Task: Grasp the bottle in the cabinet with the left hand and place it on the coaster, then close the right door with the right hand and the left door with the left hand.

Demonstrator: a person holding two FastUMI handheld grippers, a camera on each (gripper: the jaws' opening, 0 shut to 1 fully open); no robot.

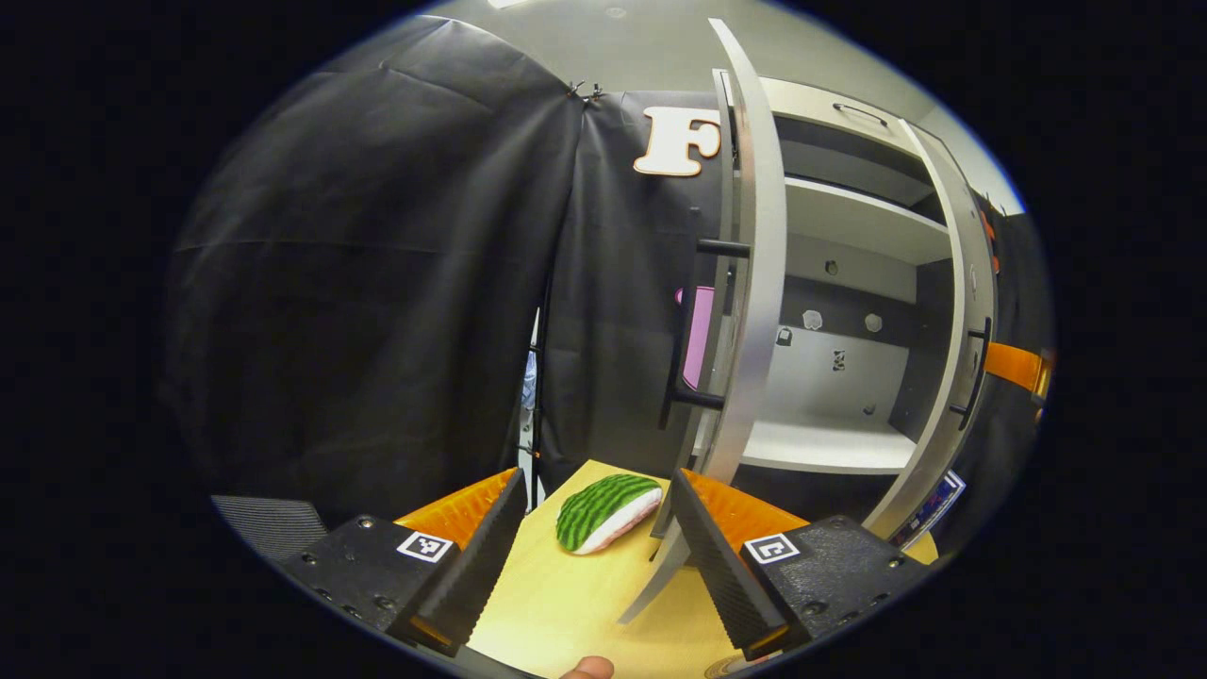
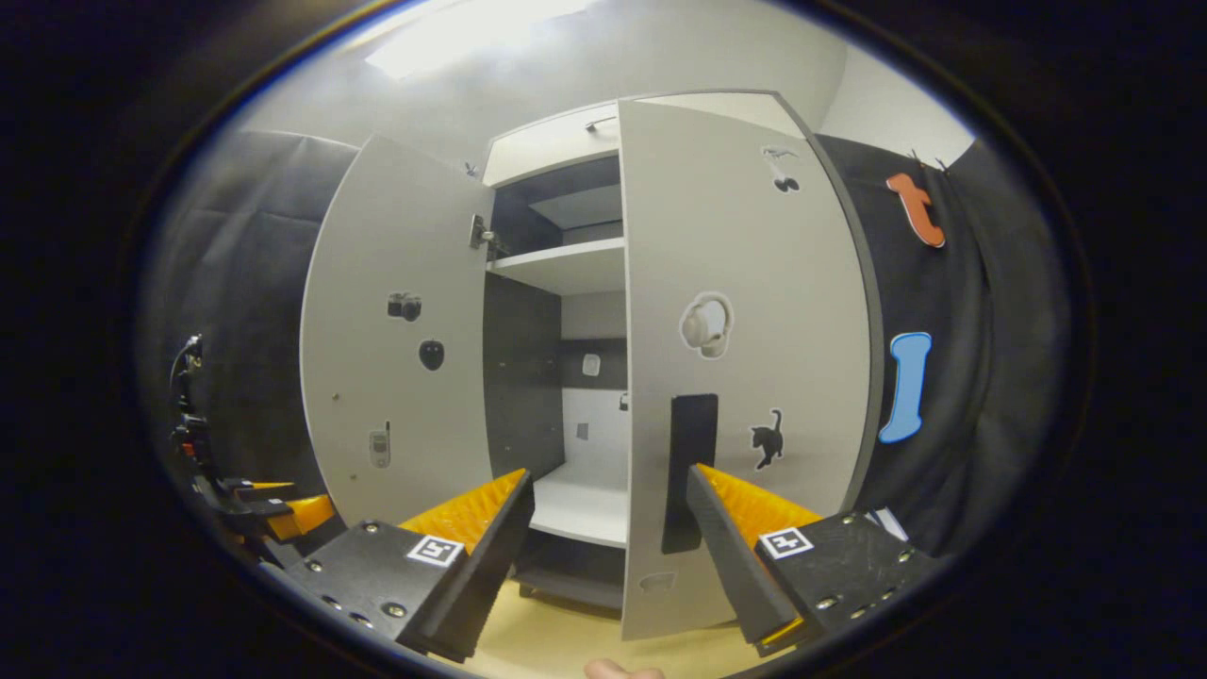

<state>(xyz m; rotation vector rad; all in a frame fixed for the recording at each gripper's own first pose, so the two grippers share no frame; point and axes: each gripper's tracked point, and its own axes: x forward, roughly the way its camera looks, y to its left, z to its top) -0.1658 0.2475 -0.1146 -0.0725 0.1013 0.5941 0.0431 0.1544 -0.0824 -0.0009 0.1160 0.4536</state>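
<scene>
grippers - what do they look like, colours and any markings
In both views the design matches. The left gripper has two orange fingers faced with black ribbed pads, on black bolted blocks that each carry a small square black-and-white marker. The right gripper looks the same: orange fingers, black ribbed pads, black blocks with square markers.

Both cabinet doors ajar: left door (image 2: 391,358), right door (image 2: 745,358). Narrow open gap between, reaching the bare lower shelf (image 2: 589,505). Watermelon slice (image 1: 608,512) on table (image 1: 566,604) before left door.
</scene>
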